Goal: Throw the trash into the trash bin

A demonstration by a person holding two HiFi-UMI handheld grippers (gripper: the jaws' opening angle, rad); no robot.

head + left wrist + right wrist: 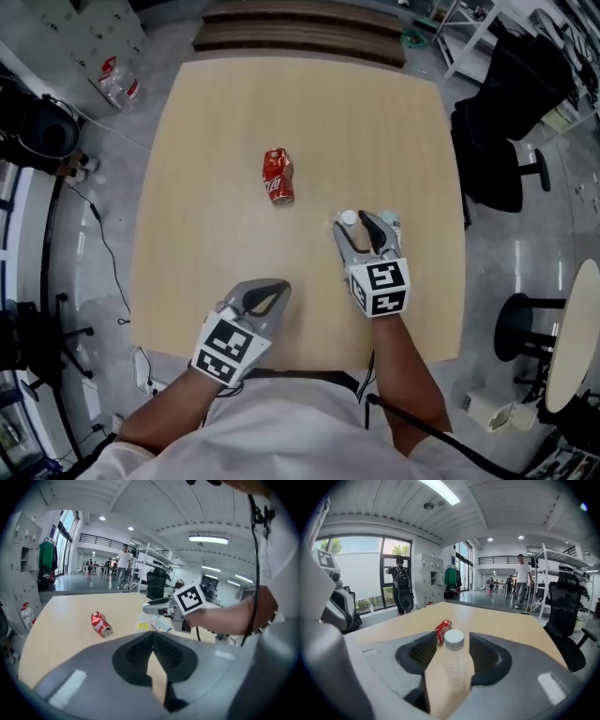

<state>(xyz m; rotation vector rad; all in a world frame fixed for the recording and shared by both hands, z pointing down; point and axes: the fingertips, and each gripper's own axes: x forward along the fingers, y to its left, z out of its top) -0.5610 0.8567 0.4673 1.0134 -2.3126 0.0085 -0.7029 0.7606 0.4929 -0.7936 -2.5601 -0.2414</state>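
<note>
A crushed red can [277, 176] lies on the light wooden table [216, 122], left of the middle; the same can [101, 623] shows in the left gripper view. Nearer and to the right lies a clear plastic bottle [451, 667] with a white cap [349, 217]. My right gripper [354, 223] stands open around it, one jaw on each side, with a gap between pads and bottle. My left gripper [278, 286] hovers near the table's front edge, shut and empty, well short of the can. No trash bin can be told for sure.
A black office chair [506, 122] and a stool [525, 328] stand right of the table. A dark round object [47, 131] and a bottle with a red label [117, 82] are on the floor at the left. Wooden planks [300, 33] lie beyond the far edge.
</note>
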